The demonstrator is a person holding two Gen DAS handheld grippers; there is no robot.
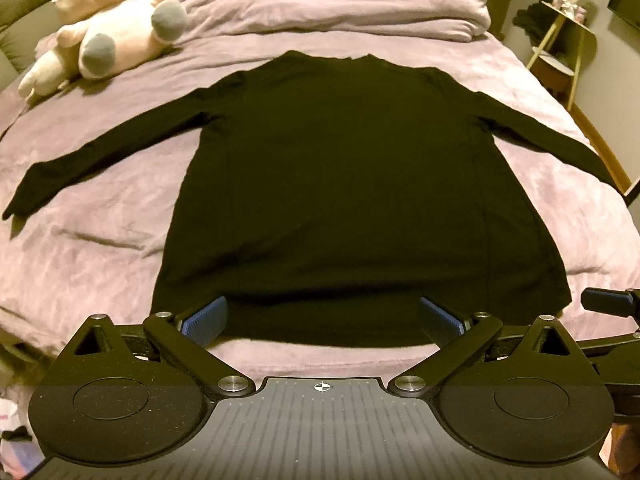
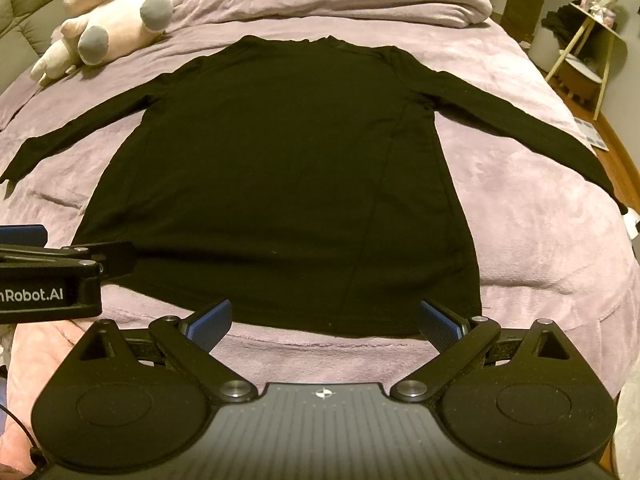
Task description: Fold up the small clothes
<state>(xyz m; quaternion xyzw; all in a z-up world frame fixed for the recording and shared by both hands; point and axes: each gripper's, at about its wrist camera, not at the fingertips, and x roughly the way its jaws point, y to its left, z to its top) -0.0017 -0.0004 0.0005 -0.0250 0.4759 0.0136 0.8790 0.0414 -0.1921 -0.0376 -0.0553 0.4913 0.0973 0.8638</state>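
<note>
From the left wrist we see one black long-sleeved shirt [image 1: 340, 184] spread flat on the lilac bed [image 1: 120, 216], two plush toys [image 1: 120, 36] beyond; our left gripper [image 1: 323, 318] gapes empty at the hem.

From the right wrist, our right gripper [image 2: 325, 322] likewise spreads wide, holding nothing, just short of the hem.

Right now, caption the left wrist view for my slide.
Open left gripper poised at the hem of a black long-sleeved shirt spread flat on a lilac bedspread.

White lettering "nRobot.AI", cut off at frame edge, on left hand-held gripper [image 2: 24, 236] body
</note>
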